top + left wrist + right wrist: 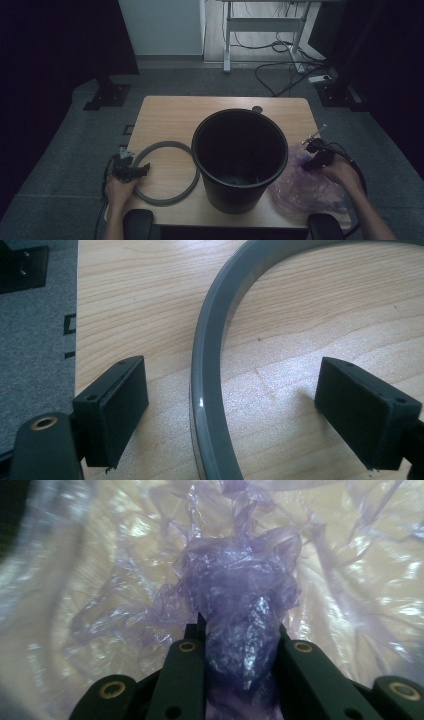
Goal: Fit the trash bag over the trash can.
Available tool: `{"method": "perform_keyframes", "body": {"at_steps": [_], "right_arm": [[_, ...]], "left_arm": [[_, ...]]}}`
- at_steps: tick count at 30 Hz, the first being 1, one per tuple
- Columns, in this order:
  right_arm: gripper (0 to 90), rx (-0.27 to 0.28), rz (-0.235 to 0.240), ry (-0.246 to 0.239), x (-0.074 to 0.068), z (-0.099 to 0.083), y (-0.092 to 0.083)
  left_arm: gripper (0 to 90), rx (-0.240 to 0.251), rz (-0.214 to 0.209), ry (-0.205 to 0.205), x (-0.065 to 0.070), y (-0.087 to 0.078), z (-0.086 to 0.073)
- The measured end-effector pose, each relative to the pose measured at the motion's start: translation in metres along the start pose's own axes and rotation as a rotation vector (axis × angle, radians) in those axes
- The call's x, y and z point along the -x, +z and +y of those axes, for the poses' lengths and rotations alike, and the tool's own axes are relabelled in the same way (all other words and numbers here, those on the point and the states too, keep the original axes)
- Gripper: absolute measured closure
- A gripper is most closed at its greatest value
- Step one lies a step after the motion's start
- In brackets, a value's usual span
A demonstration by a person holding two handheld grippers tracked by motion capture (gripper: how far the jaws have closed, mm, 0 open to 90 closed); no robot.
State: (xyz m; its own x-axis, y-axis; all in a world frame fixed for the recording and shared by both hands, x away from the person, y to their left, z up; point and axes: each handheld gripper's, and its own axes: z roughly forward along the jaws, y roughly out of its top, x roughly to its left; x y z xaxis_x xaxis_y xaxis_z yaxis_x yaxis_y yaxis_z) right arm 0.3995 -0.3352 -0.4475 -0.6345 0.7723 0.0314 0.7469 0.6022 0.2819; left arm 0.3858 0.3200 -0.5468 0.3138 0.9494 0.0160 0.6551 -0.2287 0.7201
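At nine o'clock on the pale wooden table (pixel 165 117), the left gripper (pixel 142 170) rests with jaws spread wide astride the rim of a flat grey plastic ring (pixel 167 172), not touching it. A tall black plastic bucket (pixel 239 157) stands at centre. At three o'clock, the right gripper (pixel 306 162) pinches a bunched fold of thin purple plastic bag (pixel 305 187).

Left gripper (pixel 131 169): black body, grey three-cornered plate on top, black cable trailing; blocky black jaw pads with small screw holes, brass-ringed pivot holes. Right gripper (pixel 316 155): black body, looping black cable. Forearms bare.
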Motion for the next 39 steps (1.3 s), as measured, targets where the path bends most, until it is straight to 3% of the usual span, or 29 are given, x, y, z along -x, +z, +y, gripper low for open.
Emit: {"method": "perform_keyframes", "body": {"at_steps": [12, 39], "right_arm": [[77.7, 0.062, -0.025, -0.038, -0.004, 0.003, -0.059], [77.3, 0.187, -0.011, -0.088, -0.017, 0.016, -0.182]], "left_arm": [[13.9, 0.001, -0.003, 0.002, 0.000, 0.000, 0.000], [13.9, 0.002, -0.007, 0.005, 0.002, 0.000, 0.000]]}}
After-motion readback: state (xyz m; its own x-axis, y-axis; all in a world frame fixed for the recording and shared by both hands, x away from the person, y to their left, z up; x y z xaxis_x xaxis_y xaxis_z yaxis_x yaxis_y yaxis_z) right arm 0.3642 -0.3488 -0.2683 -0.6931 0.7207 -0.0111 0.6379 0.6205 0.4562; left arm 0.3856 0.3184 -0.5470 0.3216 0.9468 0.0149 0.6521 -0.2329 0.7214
